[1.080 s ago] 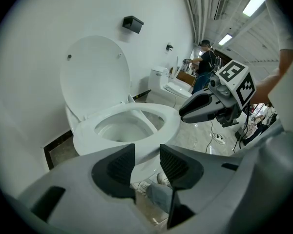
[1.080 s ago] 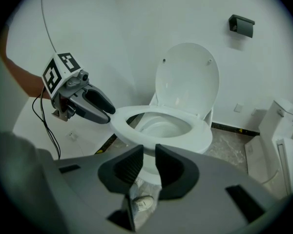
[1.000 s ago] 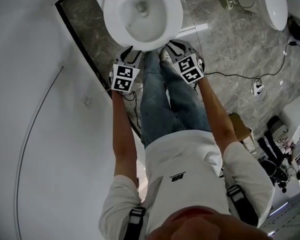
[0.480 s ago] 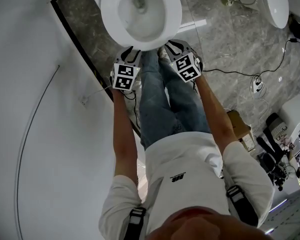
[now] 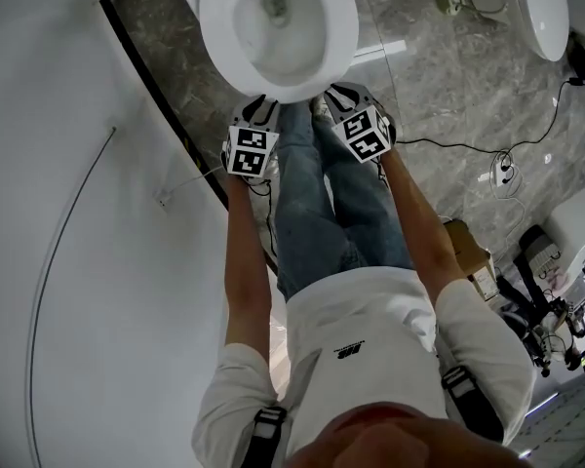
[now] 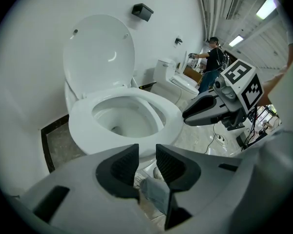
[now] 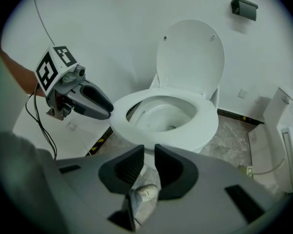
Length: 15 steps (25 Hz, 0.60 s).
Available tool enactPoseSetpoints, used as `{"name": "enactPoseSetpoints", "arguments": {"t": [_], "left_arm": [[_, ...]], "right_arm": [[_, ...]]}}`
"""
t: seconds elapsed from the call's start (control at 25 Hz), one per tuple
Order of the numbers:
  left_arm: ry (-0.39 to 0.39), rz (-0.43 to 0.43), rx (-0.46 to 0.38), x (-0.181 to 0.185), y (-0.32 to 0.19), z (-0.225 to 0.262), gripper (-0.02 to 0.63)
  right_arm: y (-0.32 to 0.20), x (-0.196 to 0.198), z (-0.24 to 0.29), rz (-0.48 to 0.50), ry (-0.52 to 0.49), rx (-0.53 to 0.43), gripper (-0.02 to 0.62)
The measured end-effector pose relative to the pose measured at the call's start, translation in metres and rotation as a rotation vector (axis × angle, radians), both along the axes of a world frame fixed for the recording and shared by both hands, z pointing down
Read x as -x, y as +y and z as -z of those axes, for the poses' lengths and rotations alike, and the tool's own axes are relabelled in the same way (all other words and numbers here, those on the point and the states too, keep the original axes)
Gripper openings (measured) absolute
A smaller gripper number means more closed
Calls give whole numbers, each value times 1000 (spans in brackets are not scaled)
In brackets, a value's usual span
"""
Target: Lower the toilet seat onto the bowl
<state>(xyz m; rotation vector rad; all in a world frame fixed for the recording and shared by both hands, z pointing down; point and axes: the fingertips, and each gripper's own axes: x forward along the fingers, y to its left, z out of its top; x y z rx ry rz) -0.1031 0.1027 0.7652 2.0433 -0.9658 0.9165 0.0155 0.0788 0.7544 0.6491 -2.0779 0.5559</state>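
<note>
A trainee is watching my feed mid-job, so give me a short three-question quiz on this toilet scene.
1. True or false: the seat is down.
2. The lid is: A upright, B shut, C missing.
3. What does the right gripper hold?
Key: 1 true. 2 A. 3 nothing; its jaws stand slightly apart.
</note>
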Motion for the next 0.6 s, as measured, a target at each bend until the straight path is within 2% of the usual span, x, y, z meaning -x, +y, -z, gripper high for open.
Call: {"name": "enactPoseSetpoints", "arguments": {"t": [0.6], "left_arm": [[-13, 60, 36, 0, 9, -43, 115]], "right_arm": [[11, -1, -42, 0, 35, 44, 72]]}}
